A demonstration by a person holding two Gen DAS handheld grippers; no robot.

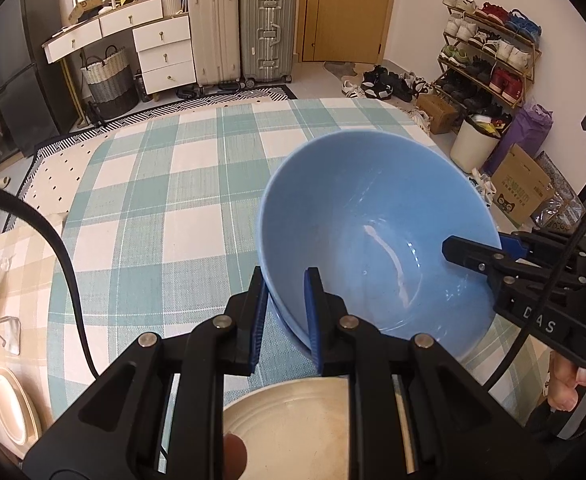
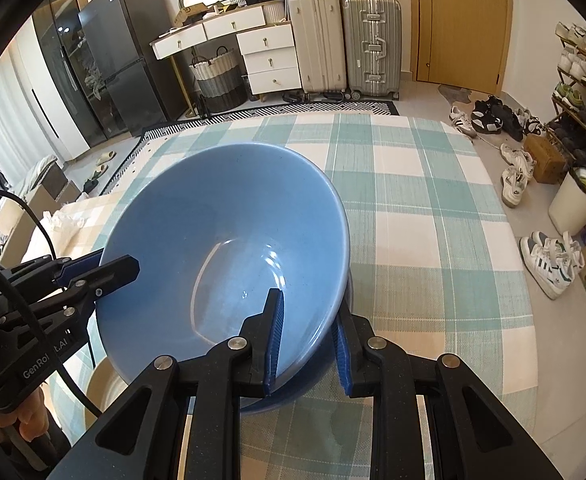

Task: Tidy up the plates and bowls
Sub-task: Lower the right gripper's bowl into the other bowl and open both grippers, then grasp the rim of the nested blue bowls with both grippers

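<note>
Left gripper [image 1: 287,280]: clamped on blue bowl [image 1: 373,232] rim — near side;
Right gripper [image 2: 309,312]: clamped on opposite rim;
Bowl: tilted above checked tablecloth [image 1: 165,208]; cream plate [image 1: 293,428] beneath

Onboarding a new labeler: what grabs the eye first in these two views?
The big blue bowl dominates both views, tilted above the green-checked tablecloth and pinched at its rim from two sides by the left gripper and the right gripper, one of each one's fingers inside the bowl and one outside. Next comes a cream plate right under the left gripper, then the suitcases and shoe rack behind.
</note>
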